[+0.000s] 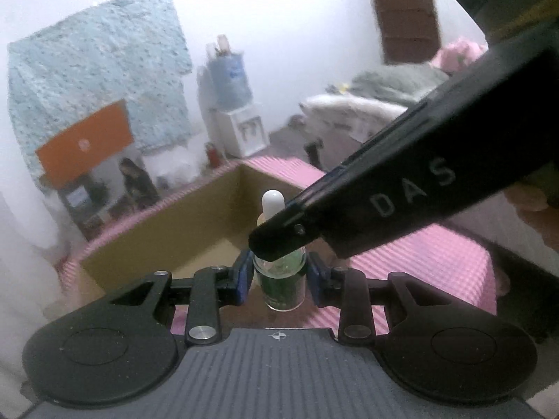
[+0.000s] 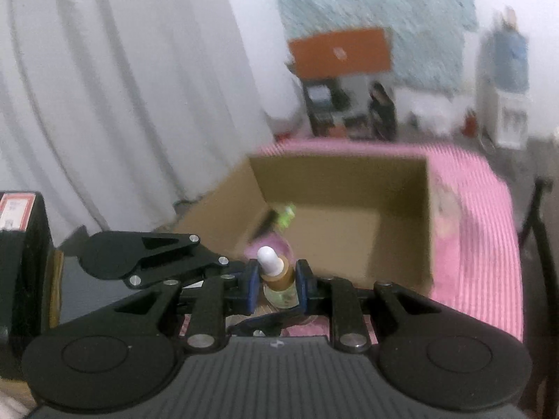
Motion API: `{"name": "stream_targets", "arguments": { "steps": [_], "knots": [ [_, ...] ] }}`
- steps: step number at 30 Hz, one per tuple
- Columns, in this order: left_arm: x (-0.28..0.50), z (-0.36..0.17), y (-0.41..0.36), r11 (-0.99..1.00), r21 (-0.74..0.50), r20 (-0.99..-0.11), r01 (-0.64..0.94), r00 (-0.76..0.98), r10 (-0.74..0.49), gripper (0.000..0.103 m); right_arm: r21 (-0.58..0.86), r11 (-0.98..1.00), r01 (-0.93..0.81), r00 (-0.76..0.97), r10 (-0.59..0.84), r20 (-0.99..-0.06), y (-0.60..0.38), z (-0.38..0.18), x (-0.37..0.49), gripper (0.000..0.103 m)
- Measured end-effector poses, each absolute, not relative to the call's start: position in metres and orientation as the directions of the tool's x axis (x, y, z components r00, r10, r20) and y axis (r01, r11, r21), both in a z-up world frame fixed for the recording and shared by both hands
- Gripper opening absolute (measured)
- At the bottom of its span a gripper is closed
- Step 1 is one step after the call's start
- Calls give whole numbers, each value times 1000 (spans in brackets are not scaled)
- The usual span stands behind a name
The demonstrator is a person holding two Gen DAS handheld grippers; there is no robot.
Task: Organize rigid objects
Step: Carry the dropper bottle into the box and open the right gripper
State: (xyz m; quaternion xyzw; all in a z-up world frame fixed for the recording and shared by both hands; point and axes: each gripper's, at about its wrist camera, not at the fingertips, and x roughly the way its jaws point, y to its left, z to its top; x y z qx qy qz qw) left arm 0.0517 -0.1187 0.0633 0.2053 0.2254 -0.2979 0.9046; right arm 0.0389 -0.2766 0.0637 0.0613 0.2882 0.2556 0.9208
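— Left gripper [image 1: 279, 276], status?

— Item one: my left gripper is closed narrow on a dropper bottle [image 1: 282, 279], its blue pads [image 1: 244, 277] pressing the green glass body. The bottle stands upright, lifted clear of the pink striped cloth [image 1: 419, 262]. Item two: my right gripper [image 2: 278, 284] is clamped on the same bottle higher up, at the tan collar under the white bulb. From the left camera its black finger crosses from the upper right and hides the bottle's neck.

— What lies around it?

— Item three: an open cardboard box [image 2: 349, 181] just beyond the bottle, sitting on the cloth. Inside, near the left corner, I see something green [image 2: 285, 214]; too blurred to name. Item four: a pink rounded thing [image 2: 269, 248] behind the bulb, near the front of the box; whether it is inside I cannot tell.

— Farther back?

— Item five: a white curtain [image 2: 122, 97] on the left. Item six: an orange board [image 2: 340, 52] against pale blue fabric [image 1: 101, 70]. Item seven: a water dispenser [image 1: 232, 104] by the wall. Item eight: a black case with a red label [image 2: 17, 244] at the left edge of my right view.
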Motion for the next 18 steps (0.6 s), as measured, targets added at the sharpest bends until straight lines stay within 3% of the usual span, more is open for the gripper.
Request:
{"name": "stream_targets", "arguments": {
  "steps": [5, 8, 18],
  "knots": [
    [89, 91, -103, 760, 250, -543, 600, 737, -403, 31, 249, 815, -524, 673, 575, -465, -261, 102, 73, 24],
    [129, 89, -100, 770, 223, -597, 598, 708, -376, 31, 285, 791, -541, 628, 605, -489, -252, 110, 119, 24],
    [257, 32, -92, 801, 133, -789, 584, 551, -271, 31, 409, 787, -463, 467, 608, -642, -228, 56, 264, 24]
  ]
}}
